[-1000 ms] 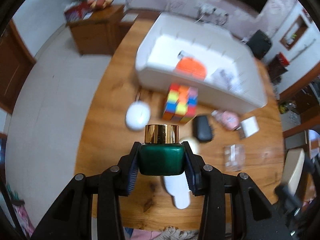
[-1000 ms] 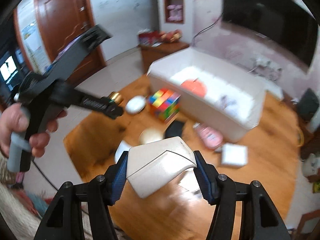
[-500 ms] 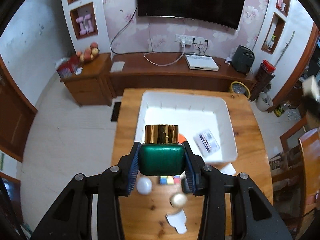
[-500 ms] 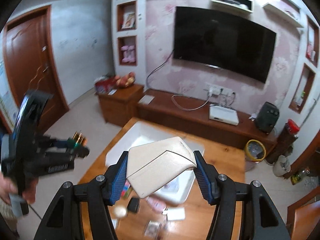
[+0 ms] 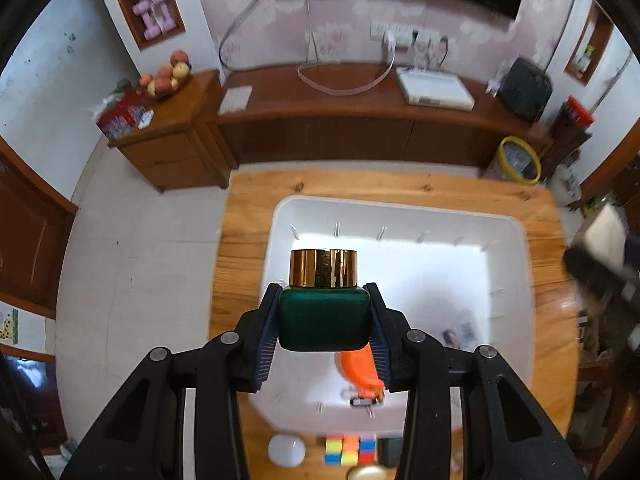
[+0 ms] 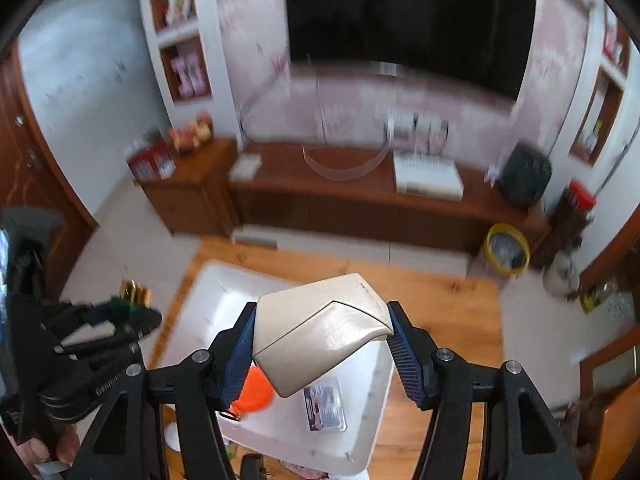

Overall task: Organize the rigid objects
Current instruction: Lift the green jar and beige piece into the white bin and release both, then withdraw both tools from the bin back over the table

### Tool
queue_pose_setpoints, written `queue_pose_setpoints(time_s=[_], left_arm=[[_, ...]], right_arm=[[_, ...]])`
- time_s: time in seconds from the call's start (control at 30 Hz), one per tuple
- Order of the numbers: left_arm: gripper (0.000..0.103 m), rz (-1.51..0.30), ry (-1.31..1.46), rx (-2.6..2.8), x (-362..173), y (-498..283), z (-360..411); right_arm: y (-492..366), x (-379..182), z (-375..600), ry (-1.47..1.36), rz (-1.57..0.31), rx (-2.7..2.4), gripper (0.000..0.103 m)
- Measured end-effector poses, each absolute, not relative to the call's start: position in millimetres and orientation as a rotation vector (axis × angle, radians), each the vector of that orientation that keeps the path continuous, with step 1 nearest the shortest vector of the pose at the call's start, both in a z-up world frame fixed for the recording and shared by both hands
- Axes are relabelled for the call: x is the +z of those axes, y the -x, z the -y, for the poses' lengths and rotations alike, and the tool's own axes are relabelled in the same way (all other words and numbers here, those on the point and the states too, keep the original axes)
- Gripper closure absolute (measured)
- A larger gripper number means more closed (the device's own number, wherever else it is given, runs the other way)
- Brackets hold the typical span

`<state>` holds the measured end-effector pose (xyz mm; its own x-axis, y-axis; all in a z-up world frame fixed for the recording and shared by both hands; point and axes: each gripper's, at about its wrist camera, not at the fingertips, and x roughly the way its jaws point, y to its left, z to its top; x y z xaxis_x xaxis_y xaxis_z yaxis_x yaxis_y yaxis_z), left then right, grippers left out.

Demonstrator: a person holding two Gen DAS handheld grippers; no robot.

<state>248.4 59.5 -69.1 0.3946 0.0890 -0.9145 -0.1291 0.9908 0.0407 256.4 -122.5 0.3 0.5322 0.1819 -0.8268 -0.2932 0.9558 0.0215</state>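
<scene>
The left claw (image 5: 324, 318) is gripping a green jar (image 5: 323, 320) with a gold lid between its blue pads, above the white bin (image 5: 516, 240) on the table (image 5: 240, 216). The right claw (image 6: 322, 346) is closing on a cream angular case (image 6: 320, 340), also over the bin. Inside the bin an orange object (image 5: 360, 368) and a small clear packet (image 6: 325, 402) are lying. Near the table's front edge a colourful cube (image 5: 349, 449) and a white round piece (image 5: 286, 451) are sitting just outside the bin.
</scene>
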Motion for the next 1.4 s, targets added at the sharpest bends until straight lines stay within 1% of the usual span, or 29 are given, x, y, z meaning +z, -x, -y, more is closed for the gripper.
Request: queue_pose_setpoints(time_s=[0.1, 0.27, 0.53, 0.63, 0.67, 0.7, 0.73, 0.77, 0.8, 0.83, 0.87, 0.93, 0.97, 1.4], left_arm=[[0.059, -1.225, 0.027, 0.135, -109, -266, -54], [0.059, -1.304, -0.022, 0.132, -155, -277, -49], [0.059, -1.358, -0.076, 0.124, -185, -279, -45], [0.059, -1.379, -0.072, 0.104, -189, -278, -42], [0.056, -1.383, -0.069, 0.098, -189, -278, -41], [0.052, -1.384, -0.056, 0.077, -188, -276, -39], [0.043, -1.384, -0.05, 0.068, -187, -275, -39], [0.036, -1.38, -0.056, 0.078, -184, -274, -38], [0.032, -1.372, -0.063, 0.087, -181, -272, -38], [0.024, -1.364, -0.066, 0.096, -178, -271, -39], [0.019, -1.362, -0.063, 0.1, -176, -270, -40], [0.017, -1.341, -0.026, 0.097, -166, -264, -43], [0.017, -1.33, -0.013, 0.093, -160, -262, -44], [0.016, -1.185, -0.094, 0.021, -86, -207, -34]], right_arm=[[-272, -52, 110, 0.164, -1.055, 0.29, 0.041], [-277, -113, 93, 0.243, -1.143, 0.31, 0.041], [-289, -169, 89, 0.288, -1.257, 0.286, 0.04], [-292, -178, 90, 0.293, -1.282, 0.276, 0.04], [-292, -182, 91, 0.291, -1.291, 0.275, 0.039], [-291, -183, 92, 0.286, -1.293, 0.276, 0.036], [-289, -183, 94, 0.27, -1.291, 0.281, 0.034], [-288, -182, 95, 0.255, -1.291, 0.291, 0.03], [-286, -179, 98, 0.244, -1.292, 0.291, 0.03], [-286, -177, 101, 0.234, -1.294, 0.292, 0.03], [-284, -174, 105, 0.216, -1.299, 0.297, 0.03], [-283, -169, 112, 0.186, -1.306, 0.296, 0.021], [-280, -164, 118, 0.162, -1.3, 0.299, 0.019], [-215, -107, 128, 0.163, -1.216, 0.326, 0.019]])
